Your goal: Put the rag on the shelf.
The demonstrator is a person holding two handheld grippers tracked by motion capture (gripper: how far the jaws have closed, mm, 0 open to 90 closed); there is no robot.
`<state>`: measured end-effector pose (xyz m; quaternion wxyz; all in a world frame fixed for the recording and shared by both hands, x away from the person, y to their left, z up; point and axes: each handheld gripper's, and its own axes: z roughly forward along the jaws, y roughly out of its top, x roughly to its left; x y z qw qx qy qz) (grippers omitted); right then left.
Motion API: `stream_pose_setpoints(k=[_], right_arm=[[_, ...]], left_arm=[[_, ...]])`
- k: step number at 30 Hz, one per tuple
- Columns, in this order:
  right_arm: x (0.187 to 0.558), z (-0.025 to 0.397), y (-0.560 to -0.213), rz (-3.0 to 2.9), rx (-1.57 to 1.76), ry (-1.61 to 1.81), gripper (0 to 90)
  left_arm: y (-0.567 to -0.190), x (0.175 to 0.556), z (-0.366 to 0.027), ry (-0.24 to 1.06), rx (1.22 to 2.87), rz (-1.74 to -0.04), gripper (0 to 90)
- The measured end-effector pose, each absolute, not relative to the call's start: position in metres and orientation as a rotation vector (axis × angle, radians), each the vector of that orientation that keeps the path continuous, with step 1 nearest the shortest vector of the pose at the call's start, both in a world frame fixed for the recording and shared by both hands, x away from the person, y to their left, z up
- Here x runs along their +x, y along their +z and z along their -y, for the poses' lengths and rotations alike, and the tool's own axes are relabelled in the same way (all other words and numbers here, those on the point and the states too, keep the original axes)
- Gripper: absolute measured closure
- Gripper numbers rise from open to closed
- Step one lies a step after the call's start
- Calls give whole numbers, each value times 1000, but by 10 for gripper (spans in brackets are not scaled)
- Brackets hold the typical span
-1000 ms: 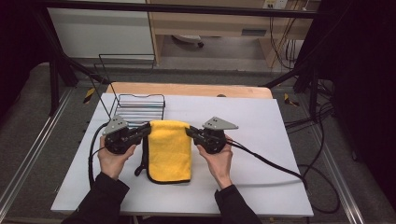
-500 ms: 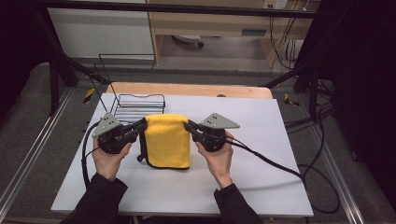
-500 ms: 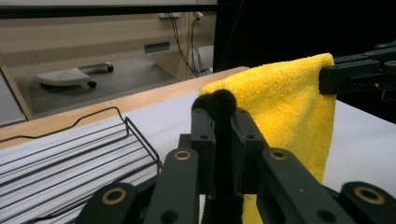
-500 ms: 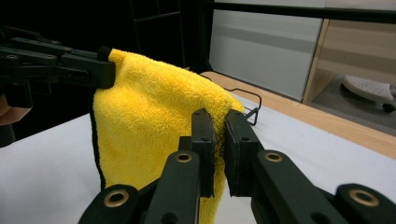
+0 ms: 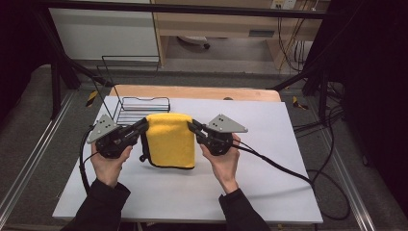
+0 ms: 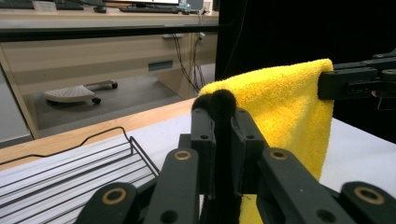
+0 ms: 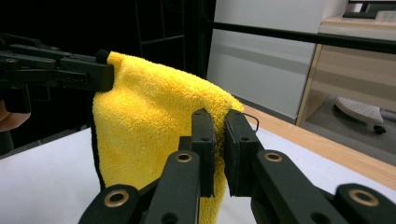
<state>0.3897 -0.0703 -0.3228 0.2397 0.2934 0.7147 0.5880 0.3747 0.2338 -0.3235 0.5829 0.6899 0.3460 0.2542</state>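
1. a white bench (image 5: 269, 192) stands in a dim workshop, with a wooden strip along its far edge and a wire rack (image 5: 144, 107) at its far left corner.
2. a yellow towel (image 5: 171, 139) is held up over the middle of the bench, its top edge strung between the two grippers and the rest hanging down, the lower edge resting on the surface.
3. the left gripper (image 5: 142, 126) has its fingers closed tight on the towel's upper left corner; in the left gripper view a black-edged bit of the cloth bulges out above the tips.
4. the right gripper (image 5: 192, 126) pinches the upper right corner, its fingers nearly closed with cloth between them.
5. the towel looks light, soft and limp; it will sag and fold wherever it is unsupported, and the thick pile should grip well.
6. the corners along the hemmed edge are the sensible places to hold, keeping that edge taut.
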Motion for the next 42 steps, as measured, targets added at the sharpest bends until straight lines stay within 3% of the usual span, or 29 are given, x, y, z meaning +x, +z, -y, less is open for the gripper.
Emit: stream_pose_setpoints(k=[42], right_arm=[[406,30,-272,-1797,701,1712,840]], left_arm=[[-279,388,-270,689,1411,-802,814]])
